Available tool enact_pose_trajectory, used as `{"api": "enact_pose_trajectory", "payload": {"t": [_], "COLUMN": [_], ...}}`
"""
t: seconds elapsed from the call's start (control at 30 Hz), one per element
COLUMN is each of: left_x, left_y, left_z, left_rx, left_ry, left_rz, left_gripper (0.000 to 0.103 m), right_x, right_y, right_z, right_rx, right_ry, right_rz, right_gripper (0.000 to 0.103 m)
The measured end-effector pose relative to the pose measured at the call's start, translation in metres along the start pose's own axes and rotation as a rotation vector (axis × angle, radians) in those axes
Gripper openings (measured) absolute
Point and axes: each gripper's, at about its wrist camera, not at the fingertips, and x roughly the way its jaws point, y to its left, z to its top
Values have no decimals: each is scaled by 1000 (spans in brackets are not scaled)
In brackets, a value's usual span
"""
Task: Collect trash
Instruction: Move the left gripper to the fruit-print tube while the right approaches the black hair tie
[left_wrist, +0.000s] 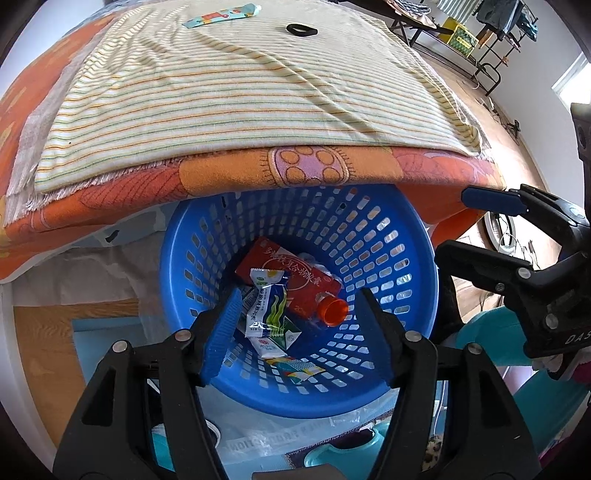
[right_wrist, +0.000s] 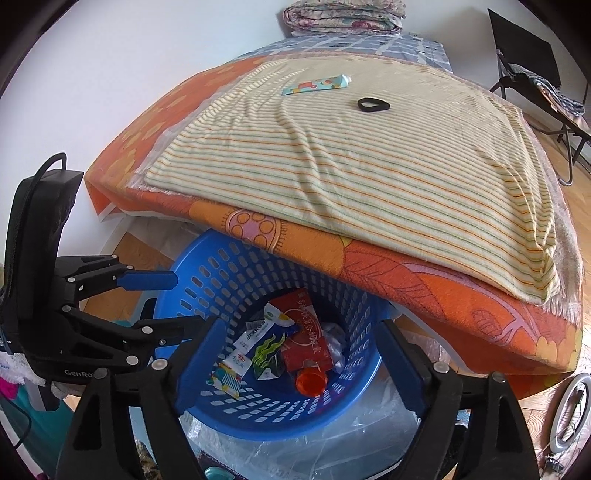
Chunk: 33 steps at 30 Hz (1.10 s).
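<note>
A blue perforated basket (left_wrist: 388, 236) (right_wrist: 207, 273) stands on the floor under the bed's edge. Inside lie a red packet (left_wrist: 291, 266) (right_wrist: 306, 339), an orange cup (left_wrist: 332, 312) (right_wrist: 310, 382), a white and green sachet (left_wrist: 271, 306) (right_wrist: 267, 350) and more wrappers. My left gripper (left_wrist: 299, 332) (right_wrist: 159, 306) is open and empty above the basket. My right gripper (right_wrist: 299, 362) (left_wrist: 461, 225) is open and empty over the basket's right side. On the striped blanket (left_wrist: 221, 99) (right_wrist: 369, 166) lie a colourful tube (left_wrist: 221, 16) (right_wrist: 317, 85) and a black ring (left_wrist: 301, 29) (right_wrist: 373, 104).
The orange patterned bedspread (left_wrist: 229, 173) (right_wrist: 406, 269) overhangs the basket's far rim. Clear plastic sheeting (right_wrist: 332, 450) lies on the floor beneath the basket. A folding chair (right_wrist: 535, 74) stands at the far right, folded quilts (right_wrist: 343, 14) at the bed's head.
</note>
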Motion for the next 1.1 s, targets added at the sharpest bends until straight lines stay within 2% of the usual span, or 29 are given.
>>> {"api": "enact_pose_trajectory", "payload": {"t": [0.13,0.33,0.63,0.87,1.1], "left_x": [1,-4,-24,-30,-38], "left_y": [0,0,2,7,30], "left_z": [2,9,42,80,138], "left_rx": [-4,-4,32,77,70], "left_ry": [-1,-25,-95,-135,-211], "left_rz": [4,11,31,45,27], "left_gripper": [72,72,72,72,72], "right_x": [-1,-5,-21,-28,-25], "right_y": [-2,-7,-25,-44,-58], "right_z": [1,7,32,54,76], "right_rx": [7,23,68,110,131], "right_ry": [-3,-19,-95,-129,-163], "right_rz": [-3,-12,-29,-22,-18], "right_gripper": [88,90,93,93,93]}}
